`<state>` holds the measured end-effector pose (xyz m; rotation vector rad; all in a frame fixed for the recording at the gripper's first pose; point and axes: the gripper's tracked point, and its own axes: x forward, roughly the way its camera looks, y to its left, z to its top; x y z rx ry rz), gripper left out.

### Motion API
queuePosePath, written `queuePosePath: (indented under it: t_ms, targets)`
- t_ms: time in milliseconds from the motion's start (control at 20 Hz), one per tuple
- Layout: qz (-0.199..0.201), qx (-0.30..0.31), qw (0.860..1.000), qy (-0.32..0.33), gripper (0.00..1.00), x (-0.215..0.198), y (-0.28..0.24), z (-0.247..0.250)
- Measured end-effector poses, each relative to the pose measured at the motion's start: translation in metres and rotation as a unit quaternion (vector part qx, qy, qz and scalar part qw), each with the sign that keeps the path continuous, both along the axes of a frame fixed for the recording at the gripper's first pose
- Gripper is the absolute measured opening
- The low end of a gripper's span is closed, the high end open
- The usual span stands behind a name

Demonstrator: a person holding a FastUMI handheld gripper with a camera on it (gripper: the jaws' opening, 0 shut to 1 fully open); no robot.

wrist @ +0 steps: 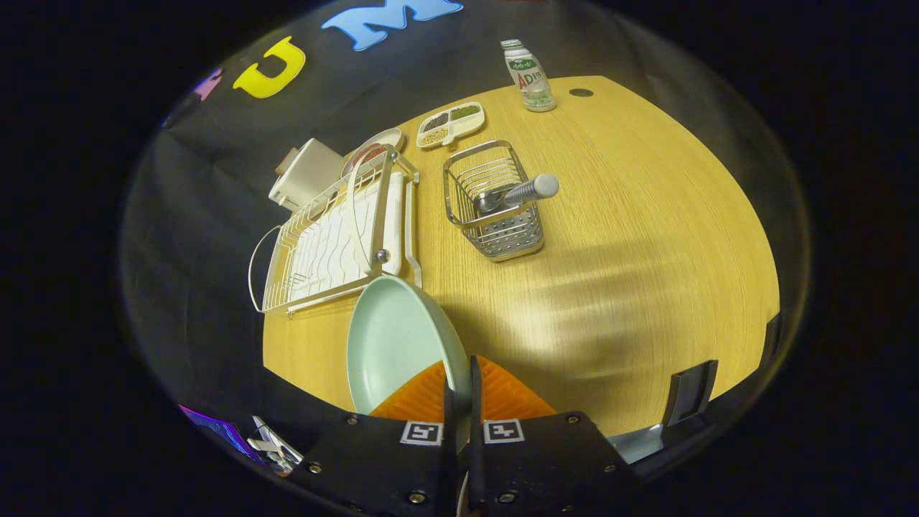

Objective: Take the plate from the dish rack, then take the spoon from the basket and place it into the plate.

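Gripper (459,391) clamped on rim of pale green plate (398,337), held above table w/ dish rack (337,237) just beyond; spoon (520,192) in basket (495,205) lies far-right, handle pointing right.

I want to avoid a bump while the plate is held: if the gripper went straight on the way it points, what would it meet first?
The gripper, shut on the plate, points toward the wire basket holding the spoon; bare table lies between. Depth is unclear.
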<state>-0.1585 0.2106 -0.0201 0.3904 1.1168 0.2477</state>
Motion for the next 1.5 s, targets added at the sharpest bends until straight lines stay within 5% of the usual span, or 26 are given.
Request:
queuePosePath:
  t_ms: [300,400,600,800,1150,1400,1500]
  targets:
    - [0.009,0.003,1.000,-0.003,0.09,-0.002,0.003,-0.023]
    - [-0.002,-0.023,0.998,-0.056,0.21,0.011,-0.014,-0.013]
    - [0.018,-0.080,0.982,-0.172,0.99,0.025,-0.032,0.026]
    - [0.016,-0.085,0.947,-0.311,0.99,0.034,-0.043,0.095]
    - [0.001,-0.132,0.847,-0.515,0.99,0.050,-0.065,0.167]
    - [-0.009,-0.137,0.818,-0.558,0.99,0.068,-0.072,0.155]
    - [-0.014,-0.123,0.819,-0.560,0.99,0.077,-0.072,0.143]
